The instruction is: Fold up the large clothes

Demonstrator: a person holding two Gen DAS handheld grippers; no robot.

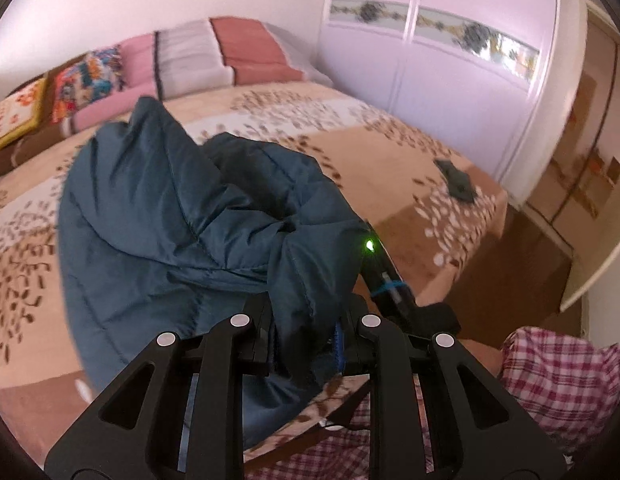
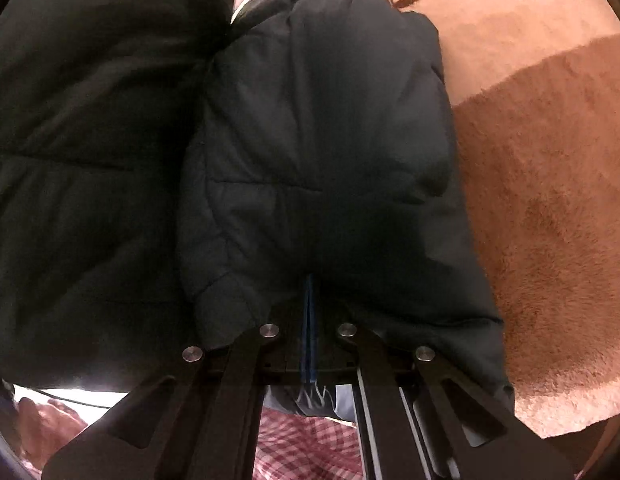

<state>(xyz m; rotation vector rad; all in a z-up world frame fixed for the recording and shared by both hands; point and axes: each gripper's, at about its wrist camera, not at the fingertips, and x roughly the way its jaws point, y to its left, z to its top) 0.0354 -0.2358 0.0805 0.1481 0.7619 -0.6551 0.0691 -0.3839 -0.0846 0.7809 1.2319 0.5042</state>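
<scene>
From the left wrist camera, the left gripper [image 1: 306,344] has its jaws drawn nearly together on a thick fold of the dark teal quilted puffer jacket [image 1: 170,220]; the fabric bunches between the black fingers [image 1: 258,336] and spills out ahead of the jaws and off to their left. The jacket lies heaped on the bed with the beige and brown leaf-patterned blanket [image 1: 349,132], which stretches far beyond the jaws. Just to the right of the jaws, part of the right gripper [image 1: 385,276] pokes out from under the fabric, showing a green light and a blue band. Well ahead of the jaws and to their right, a small dark flat object [image 1: 457,180] rests near the bed's corner. Striped pink, grey and red pillows [image 1: 214,56] line the far end. Below and right of the jaws is the person's red and white checked clothing [image 1: 561,376].

From the right wrist camera, the right gripper [image 2: 308,332] has its jaws fully closed, the blue pads pressed together with the jacket's [image 2: 317,140] hem pinched at their tips. The jacket looks almost black here and fills the space ahead of and left of the jaws. The plush blanket [image 2: 549,200] lies to their right.
</scene>
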